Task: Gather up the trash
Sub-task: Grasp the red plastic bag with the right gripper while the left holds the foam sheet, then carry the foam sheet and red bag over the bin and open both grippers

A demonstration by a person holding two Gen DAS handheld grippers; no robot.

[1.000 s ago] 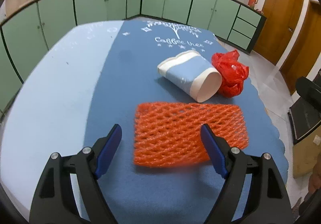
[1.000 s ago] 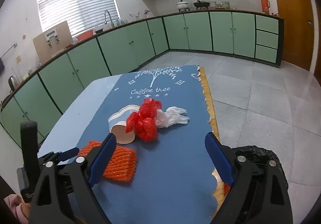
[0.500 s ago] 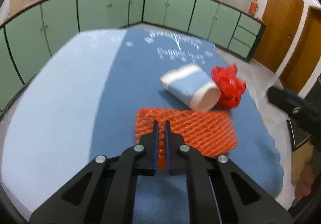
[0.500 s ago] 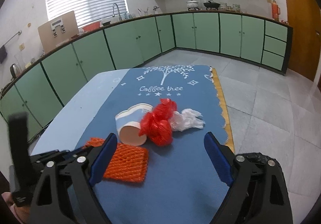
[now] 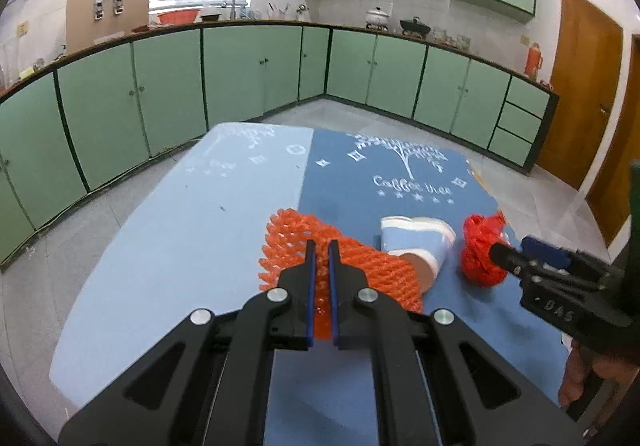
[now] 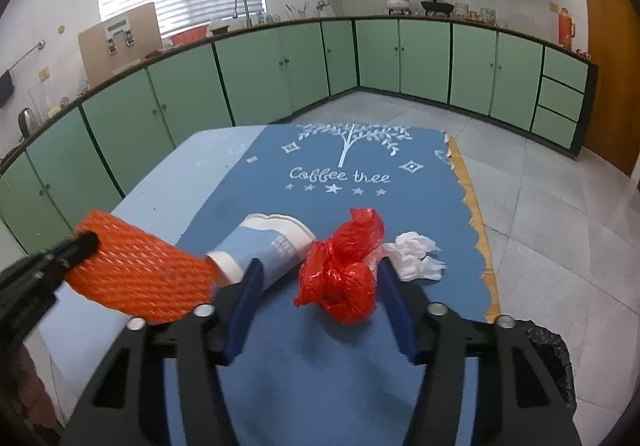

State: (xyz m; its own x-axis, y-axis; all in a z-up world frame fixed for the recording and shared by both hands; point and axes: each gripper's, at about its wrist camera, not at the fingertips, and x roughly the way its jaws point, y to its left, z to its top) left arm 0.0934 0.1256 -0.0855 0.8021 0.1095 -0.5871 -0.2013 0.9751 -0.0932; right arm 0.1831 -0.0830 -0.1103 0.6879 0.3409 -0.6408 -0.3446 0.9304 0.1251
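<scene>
Left gripper (image 5: 322, 246): clamping the orange foam net (image 5: 360, 258), lifting it off the blue tablecloth (image 5: 400, 174).
Right gripper (image 6: 320, 274): jaws closing around the red plastic bag (image 6: 340, 270), pads not pressing it.
Around: paper cup (image 6: 272, 242) lying beside; white crumpled plastic (image 6: 416, 254) behind.
Hidden: net covering the cup's mouth.
</scene>
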